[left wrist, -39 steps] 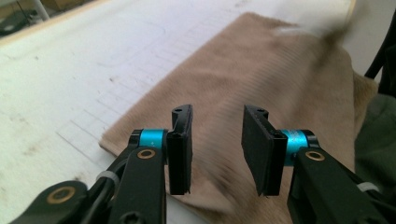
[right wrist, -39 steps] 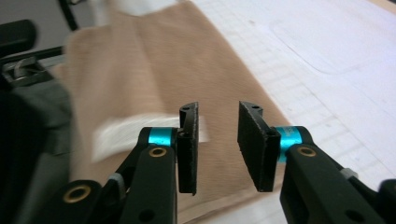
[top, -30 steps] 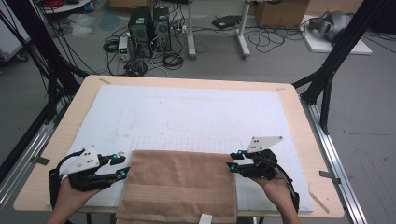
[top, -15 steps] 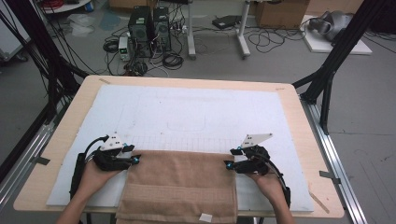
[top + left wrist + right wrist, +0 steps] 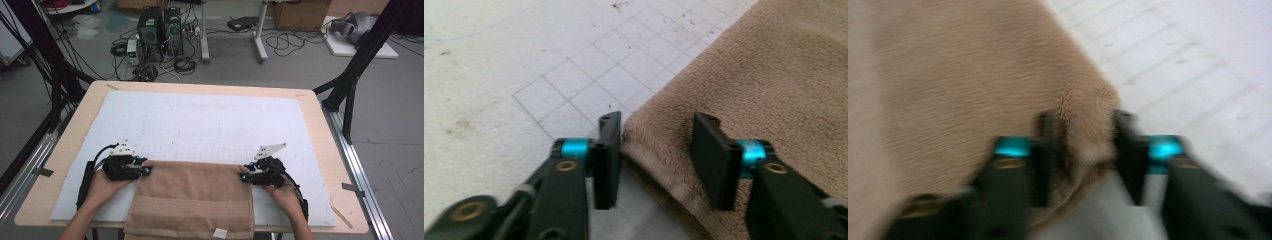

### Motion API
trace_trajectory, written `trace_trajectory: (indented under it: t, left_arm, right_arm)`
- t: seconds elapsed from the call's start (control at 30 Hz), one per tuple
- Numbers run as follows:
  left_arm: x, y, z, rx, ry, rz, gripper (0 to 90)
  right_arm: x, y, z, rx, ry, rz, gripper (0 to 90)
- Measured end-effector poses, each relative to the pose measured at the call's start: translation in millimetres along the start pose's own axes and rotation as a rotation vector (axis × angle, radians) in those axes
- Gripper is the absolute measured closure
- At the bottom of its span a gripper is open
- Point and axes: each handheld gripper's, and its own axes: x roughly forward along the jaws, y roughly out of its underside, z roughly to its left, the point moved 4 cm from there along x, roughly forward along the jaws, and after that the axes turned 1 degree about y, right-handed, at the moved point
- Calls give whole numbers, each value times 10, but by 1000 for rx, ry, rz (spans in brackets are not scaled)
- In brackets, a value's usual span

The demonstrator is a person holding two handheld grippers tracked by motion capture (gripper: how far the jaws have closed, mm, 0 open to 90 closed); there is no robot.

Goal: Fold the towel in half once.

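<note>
A tan towel [image 5: 192, 200] lies folded on the white foam mat [image 5: 210, 115] at the table's near edge, its front hanging over. My left gripper [image 5: 148, 171] is at the towel's far left corner. In the left gripper view [image 5: 656, 155] its jaws have just been closing and straddle that corner; the towel [image 5: 774, 75] lies flat between them, one pad [image 5: 606, 155] only touching its edge. My right gripper [image 5: 243, 177] is at the far right corner. In the blurred right gripper view [image 5: 1085, 150] its jaws have just been closing and pinch a bunched tuft of towel [image 5: 973, 75].
The mat has a faint pencilled grid [image 5: 589, 75] beyond the towel. Wooden table edges [image 5: 325, 125] border the mat. Black frame posts [image 5: 350, 80] stand at the table's far corners, with computers and cables [image 5: 160, 30] on the floor beyond.
Both hands came down onto the towel's far corners; the left one slid right from the bare mat to the towel's edge. Both pairs of jaws narrowed around the cloth.
</note>
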Motion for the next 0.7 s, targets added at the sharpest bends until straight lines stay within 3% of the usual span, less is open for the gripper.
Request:
trace_trajectory:
  t: [0.03, 0.1, 0.13, 0.27, 0.3, 0.37, 0.4, 0.5, 0.7]
  left_arm:
    - [0, 0, 0, 0, 0, 0, 708]
    - [-5, -15, -71, 57, -26, 4, 776]
    - [-9, -21, -80, 59, -34, 3, 793]
    - [-19, -69, -41, 45, -62, -17, 815]
    - [1, -152, 27, 24, -92, -44, 817]
    - [13, -209, 74, 7, -105, -60, 820]
    - [28, -367, 176, -11, -141, -81, 820]
    - [-11, -683, 337, -22, -190, -103, 821]
    - [-237, -1416, 566, 14, -287, -157, 821]
  right_arm:
    - [1, -7, 23, -3, -25, 11, 760]
    - [2, -28, 49, -28, -16, 23, 786]
    - [1, -38, 48, -34, -12, 29, 791]
    - [-17, -97, 19, -46, 3, 36, 801]
    - [-26, -128, -8, -50, 13, 38, 803]
    - [-45, -227, -106, -41, 39, 25, 805]
    - [-63, -295, -162, -36, 50, 21, 806]
    - [-138, -550, -321, -33, 91, -5, 806]
    - [-441, -1162, -633, -44, 184, -67, 809]
